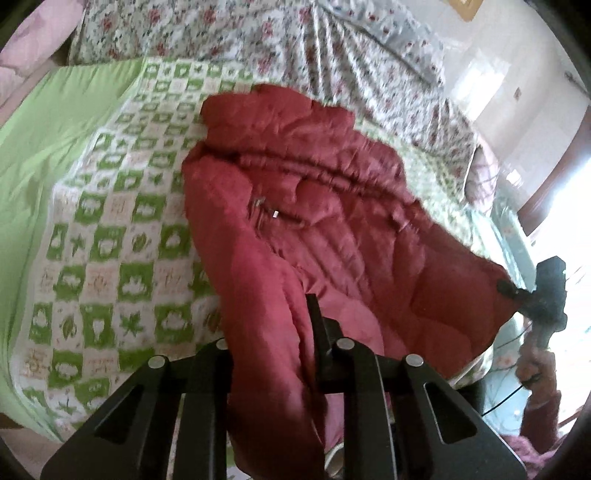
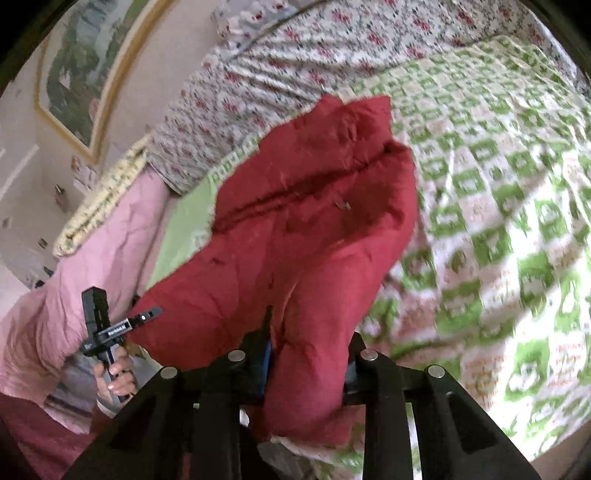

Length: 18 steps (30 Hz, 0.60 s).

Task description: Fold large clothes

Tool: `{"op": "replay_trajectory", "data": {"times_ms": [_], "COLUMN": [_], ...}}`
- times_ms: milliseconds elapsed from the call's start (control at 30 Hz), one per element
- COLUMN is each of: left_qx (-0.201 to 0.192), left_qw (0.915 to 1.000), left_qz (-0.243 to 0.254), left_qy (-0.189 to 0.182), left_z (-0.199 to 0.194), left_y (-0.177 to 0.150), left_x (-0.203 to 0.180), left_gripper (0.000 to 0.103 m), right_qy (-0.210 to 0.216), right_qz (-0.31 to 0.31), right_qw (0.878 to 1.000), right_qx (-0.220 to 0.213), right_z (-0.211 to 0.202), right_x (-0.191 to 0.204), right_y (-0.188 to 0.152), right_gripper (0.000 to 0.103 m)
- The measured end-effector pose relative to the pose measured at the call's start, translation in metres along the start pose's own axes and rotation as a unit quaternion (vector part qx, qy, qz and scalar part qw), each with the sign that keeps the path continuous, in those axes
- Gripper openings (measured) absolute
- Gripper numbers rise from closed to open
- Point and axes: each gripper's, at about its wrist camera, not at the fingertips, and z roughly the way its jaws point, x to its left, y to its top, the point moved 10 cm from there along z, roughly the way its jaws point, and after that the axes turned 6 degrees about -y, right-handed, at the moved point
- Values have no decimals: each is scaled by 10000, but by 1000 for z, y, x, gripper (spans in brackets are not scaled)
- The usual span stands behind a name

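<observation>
From the left wrist camera, a red quilted puffer jacket (image 1: 295,206) lies spread across a green-and-white checkered bedspread (image 1: 110,258) on a bed, its far end toward a floral sheet (image 1: 258,33) at the head. The near hem is lifted off the bed. The left gripper (image 1: 273,332) pinches a thick fold of that hem between its black fingers. At the right edge, the right gripper (image 1: 517,293) bites another corner of the jacket.

From the right wrist camera, the same jacket (image 2: 314,206) rises from the bedspread (image 2: 498,221) toward the lens. The right gripper (image 2: 306,339) is clamped on a bunched fold of red fabric. At lower left, the left gripper (image 2: 151,314) nips the jacket's edge, beside a pink quilt (image 2: 74,295). A framed picture (image 2: 81,74) hangs on the wall.
</observation>
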Motion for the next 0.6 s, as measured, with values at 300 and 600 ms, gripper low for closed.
{"op": "replay_trajectory", "data": {"times_ms": [300, 600], "left_qx": [-607, -1049], "left_qw": [9981, 9943], "left_qz": [-31, -82], "left_qy": [-48, 187], "left_z": [-9, 3], "left_y": [67, 141], "left_x": [-11, -8], "left_gripper": [17, 18], "right_qy": [152, -18], "right_qz": [-156, -19], "right_qw": [9978, 9929], "right_qx": [-627, -1186], "right_z": [-9, -2], "right_x": [19, 16], "right_y": [64, 136], "right_gripper": [25, 24]}}
